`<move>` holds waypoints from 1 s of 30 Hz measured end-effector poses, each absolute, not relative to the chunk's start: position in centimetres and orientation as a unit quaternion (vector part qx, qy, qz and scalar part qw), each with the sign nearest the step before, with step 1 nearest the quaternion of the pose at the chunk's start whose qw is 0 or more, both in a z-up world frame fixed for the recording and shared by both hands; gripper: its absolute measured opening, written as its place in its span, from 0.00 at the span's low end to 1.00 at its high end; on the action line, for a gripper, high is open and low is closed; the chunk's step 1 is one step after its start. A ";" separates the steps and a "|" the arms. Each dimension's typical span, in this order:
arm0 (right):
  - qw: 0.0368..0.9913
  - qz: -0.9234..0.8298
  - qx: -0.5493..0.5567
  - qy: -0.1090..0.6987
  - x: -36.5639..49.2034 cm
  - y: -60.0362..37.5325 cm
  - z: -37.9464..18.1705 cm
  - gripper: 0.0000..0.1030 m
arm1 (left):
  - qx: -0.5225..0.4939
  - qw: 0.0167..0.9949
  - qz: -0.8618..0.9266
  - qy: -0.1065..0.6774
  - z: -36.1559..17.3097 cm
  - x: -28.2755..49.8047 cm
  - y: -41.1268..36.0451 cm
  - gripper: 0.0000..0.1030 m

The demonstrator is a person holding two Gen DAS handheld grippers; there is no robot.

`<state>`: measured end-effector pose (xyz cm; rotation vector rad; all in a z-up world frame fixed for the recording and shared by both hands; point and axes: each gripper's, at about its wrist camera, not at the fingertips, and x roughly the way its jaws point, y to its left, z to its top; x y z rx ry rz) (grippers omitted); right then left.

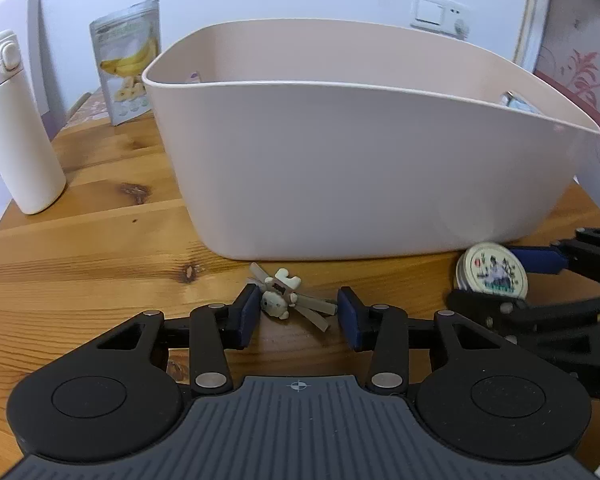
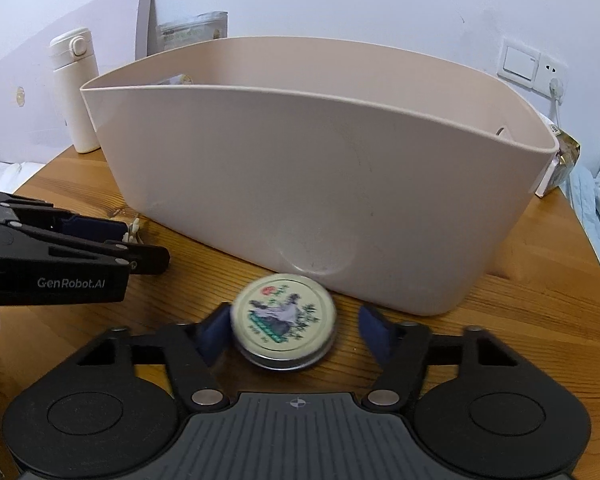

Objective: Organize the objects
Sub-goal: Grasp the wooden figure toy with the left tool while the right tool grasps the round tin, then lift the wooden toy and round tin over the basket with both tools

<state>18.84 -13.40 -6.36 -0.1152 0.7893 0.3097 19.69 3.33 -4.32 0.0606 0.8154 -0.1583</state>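
A large beige plastic bin (image 1: pixel 364 168) stands on the round wooden table (image 1: pixel 100 248); it also fills the right wrist view (image 2: pixel 320 184). A small cream bear charm with straps (image 1: pixel 286 298) lies on the table between the pads of my left gripper (image 1: pixel 298 316), which is open around it. A round tin with a picture lid (image 2: pixel 285 320) lies in front of the bin between the pads of my right gripper (image 2: pixel 294 334), which is open; its left pad touches the tin. The tin (image 1: pixel 492 272) and right gripper (image 1: pixel 512 284) also show in the left wrist view.
A white flask (image 1: pixel 16 128) stands at the table's left. A banana-chip pouch (image 1: pixel 128 68) stands behind the bin's left corner. Some items lie inside the bin, mostly hidden. A wall switch (image 2: pixel 520 64) and a packet (image 2: pixel 564 160) are at the right.
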 end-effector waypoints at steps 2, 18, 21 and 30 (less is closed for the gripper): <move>0.909 0.152 -0.057 0.383 18.8 -13.6 -6.3 0.50 | 0.027 0.912 -0.085 0.401 -4.2 19.6 3.5 0.42; 0.907 0.154 -0.048 0.390 16.5 -14.4 -5.6 0.50 | -0.009 0.909 -0.095 0.405 -3.3 17.9 5.3 0.41; 0.910 0.153 -0.050 0.382 16.0 -14.7 -4.9 0.50 | -0.006 0.912 -0.095 0.400 -2.9 17.3 5.5 0.41; 0.921 0.155 -0.047 0.353 13.9 -15.9 -2.1 0.50 | -0.004 0.923 -0.097 0.372 -0.6 15.5 5.6 0.41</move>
